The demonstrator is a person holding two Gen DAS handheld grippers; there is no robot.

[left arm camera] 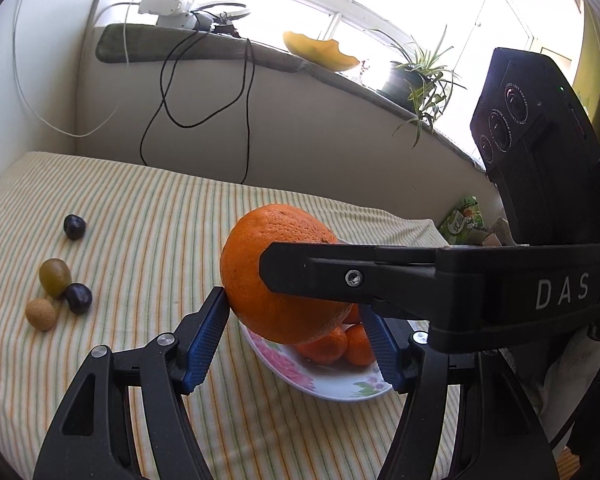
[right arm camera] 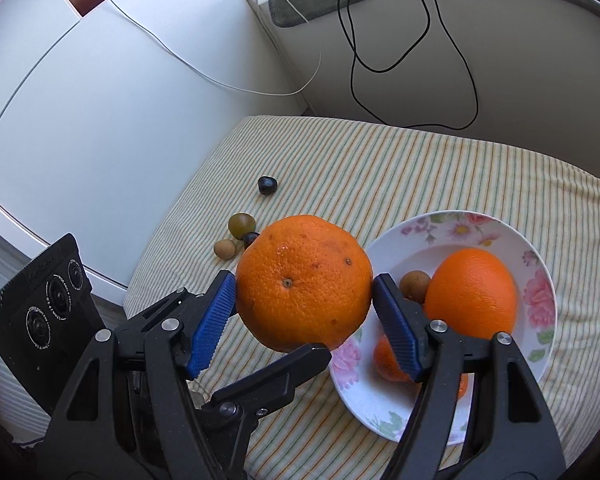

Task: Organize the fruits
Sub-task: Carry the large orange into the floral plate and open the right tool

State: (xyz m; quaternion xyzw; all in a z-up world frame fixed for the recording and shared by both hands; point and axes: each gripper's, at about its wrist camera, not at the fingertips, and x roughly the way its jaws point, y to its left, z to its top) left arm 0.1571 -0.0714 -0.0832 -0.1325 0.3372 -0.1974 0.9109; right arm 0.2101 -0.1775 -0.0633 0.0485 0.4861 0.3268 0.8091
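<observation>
The right gripper is closed on a big orange, with its 2 blue pads pressed against opposite sides and the stem dimple facing the camera. The left gripper grips the same orange across the other direction; in its own view the tips of its pads touch the lower flanks of the fruit, and 1 black finger of the right gripper crosses in front from the right. From the right wrist view 1 finger of the left gripper reaches in under the orange. The orange is off the surface, above the striped cloth and over the near left edge of a flowered plate. On the plate lie a second orange, a small brown fruit beside it, and a tangerine partly hidden behind the right pad. Well apart to the left on the cloth sit 4 small fruits: a green fruit, a tan fruit and a dark fruit clustered together, and another dark one alone farther back.
</observation>
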